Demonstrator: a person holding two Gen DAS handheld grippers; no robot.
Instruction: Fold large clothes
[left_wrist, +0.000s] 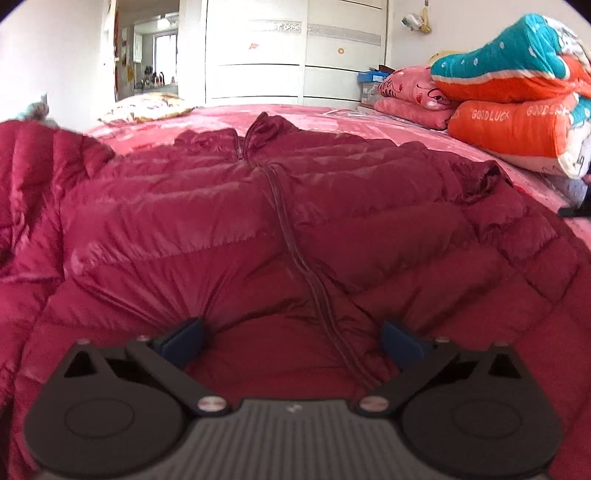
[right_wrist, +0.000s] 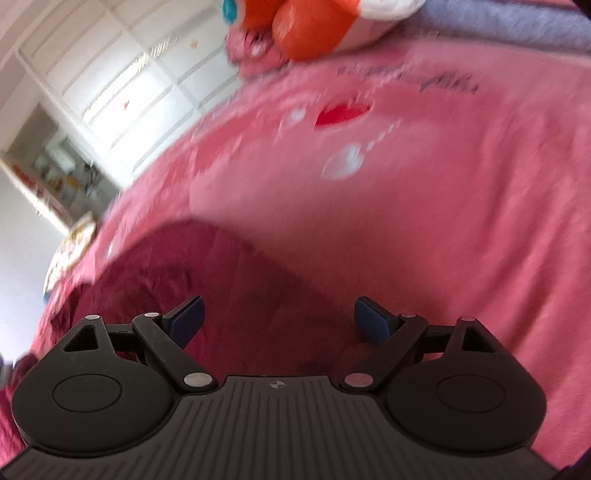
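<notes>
Left wrist view puts your left tongs low over the dark red down jacket, which lies spread front-up on the pink bed. The tongs stand spread wide, their blue pads dug into the puffy fabric near the jacket's hem without pinching a fold. From the jacket's zipper, which runs up the middle to the collar, one sleeve bunches off to the left and the other lies crumpled to the right. Beyond the jacket's collar, a patterned pillow sits at the far left of the bed, and white wardrobe doors stand behind it. Right of the jacket, folded quilts in pink, orange and teal are stacked at the bed's edge.

Right wrist view, tilted and blurred, shows your right tongs also spread apart with nothing gripped between them. They hang over an edge of the jacket, which fills the lower left, while bare pink bedspread stretches to the jacket's right.
</notes>
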